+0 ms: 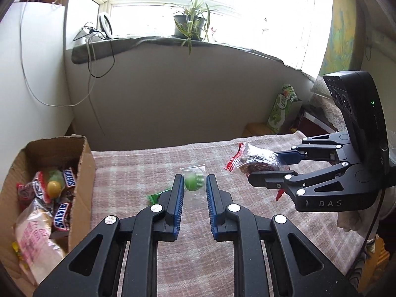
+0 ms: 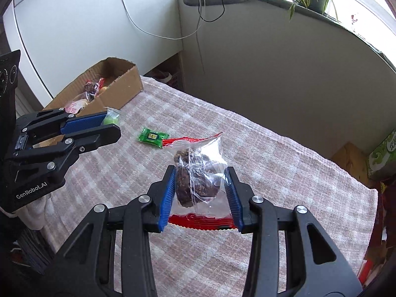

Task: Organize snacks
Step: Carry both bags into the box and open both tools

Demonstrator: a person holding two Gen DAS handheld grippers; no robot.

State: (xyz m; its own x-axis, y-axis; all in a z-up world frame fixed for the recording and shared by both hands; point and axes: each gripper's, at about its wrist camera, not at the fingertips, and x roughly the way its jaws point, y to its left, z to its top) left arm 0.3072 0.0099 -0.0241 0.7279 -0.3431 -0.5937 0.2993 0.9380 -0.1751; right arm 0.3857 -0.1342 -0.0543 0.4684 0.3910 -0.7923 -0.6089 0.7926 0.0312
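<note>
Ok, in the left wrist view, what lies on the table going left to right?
Cardboard box → green candy wrapper → green ball candy between the left tool → dark snack bag in the right tool.

The green sweet point(image 1: 194, 182) is motion-blurred at frame centre; the cardboard box point(image 1: 84, 173) is cut off lower left.

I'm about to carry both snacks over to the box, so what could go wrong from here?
The left gripper holds the green jelly cup only at its fingertips; it may slip out. The right gripper squeezes the dark snack bag through loose, slick plastic. The cardboard box already looks full, so additions may spill.
</note>
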